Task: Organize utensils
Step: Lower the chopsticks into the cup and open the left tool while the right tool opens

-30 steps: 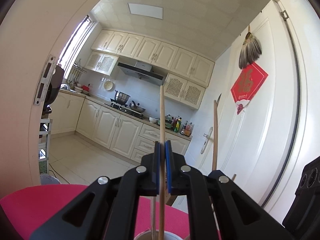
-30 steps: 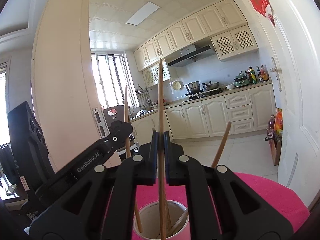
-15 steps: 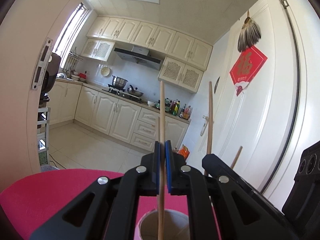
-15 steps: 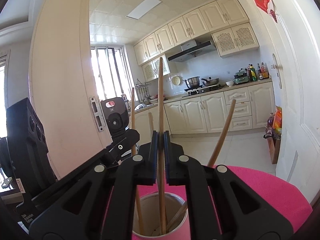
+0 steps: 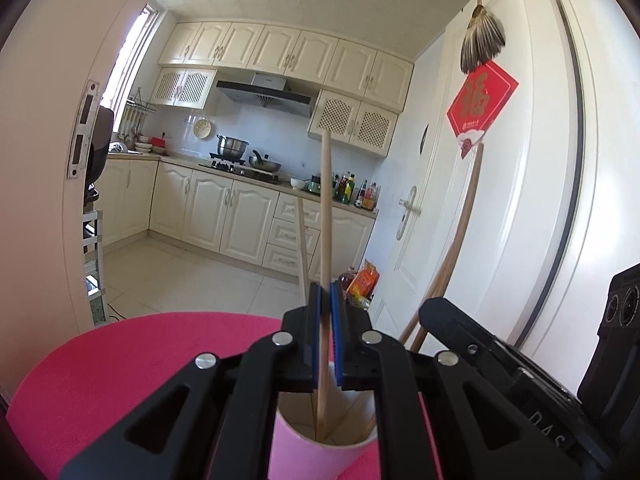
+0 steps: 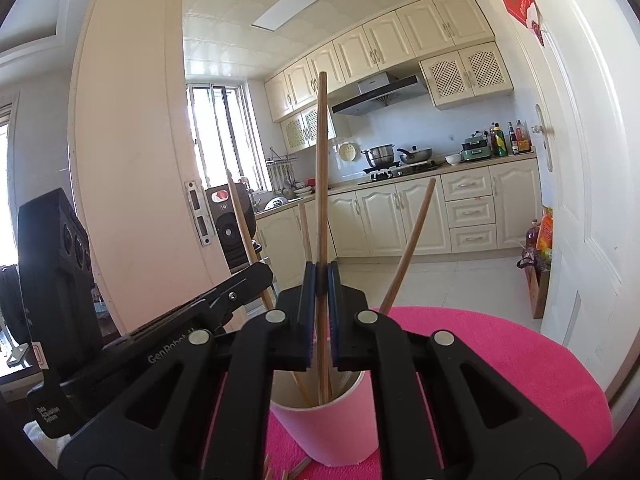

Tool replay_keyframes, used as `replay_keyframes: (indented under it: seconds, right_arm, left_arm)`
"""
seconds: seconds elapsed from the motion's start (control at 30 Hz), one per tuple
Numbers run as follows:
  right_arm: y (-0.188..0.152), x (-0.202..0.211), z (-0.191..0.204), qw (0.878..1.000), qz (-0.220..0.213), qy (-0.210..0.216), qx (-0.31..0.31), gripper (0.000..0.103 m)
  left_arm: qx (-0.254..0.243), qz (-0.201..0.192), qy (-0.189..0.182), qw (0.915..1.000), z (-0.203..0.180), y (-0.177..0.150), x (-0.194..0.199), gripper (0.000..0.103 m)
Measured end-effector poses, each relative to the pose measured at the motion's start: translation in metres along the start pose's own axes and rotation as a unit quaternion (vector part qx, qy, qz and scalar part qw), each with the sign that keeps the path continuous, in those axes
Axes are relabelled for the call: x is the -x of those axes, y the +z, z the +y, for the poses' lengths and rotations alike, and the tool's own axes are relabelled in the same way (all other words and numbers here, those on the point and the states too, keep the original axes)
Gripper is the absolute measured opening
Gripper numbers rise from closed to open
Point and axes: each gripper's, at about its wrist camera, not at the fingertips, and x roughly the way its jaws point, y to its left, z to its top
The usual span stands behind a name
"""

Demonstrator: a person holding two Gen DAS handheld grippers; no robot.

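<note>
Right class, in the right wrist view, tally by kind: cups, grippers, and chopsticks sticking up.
cup: 1
grippers: 2 (left gripper, right gripper)
chopsticks sticking up: 4 (others at)
Total: 7

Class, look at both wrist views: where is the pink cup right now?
The pink cup stands on the pink table mat, low centre in both views, directly beneath both tongs, with chopsticks standing in it.

One pink cup point(image 6: 328, 424), two claws point(image 6: 319, 320) point(image 5: 328, 336), one red mat point(image 6: 520, 364)
</note>
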Motion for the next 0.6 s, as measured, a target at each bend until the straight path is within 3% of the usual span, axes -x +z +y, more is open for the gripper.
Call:
replay_keyframes:
  seconds: [0.07,0.13,0.17,0.6]
  right_arm:
    - [-0.002,0.002,0.001,1.0,0.004,-0.002,0.001,0.006]
    - [-0.005,0.003,0.002,1.0,0.01,-0.005,0.001,0.006]
    - [-0.006,0.004,0.003,1.0,0.013,-0.007,0.002,0.006]
    - [-0.011,0.011,0.009,0.999,0.03,-0.026,0.004,0.007]
  left_arm:
    - [-0.003,0.008,0.004,1.0,-0.001,-0.002,0.003,0.008]
    - [-0.008,0.016,0.005,0.9998,-0.003,-0.003,0.006,0.027]
    - [-0.01,0.017,0.006,0.9998,-0.003,-0.004,0.008,0.03]
    - [-0.024,0.043,0.023,0.9985,-0.008,-0.009,0.025,0.04]
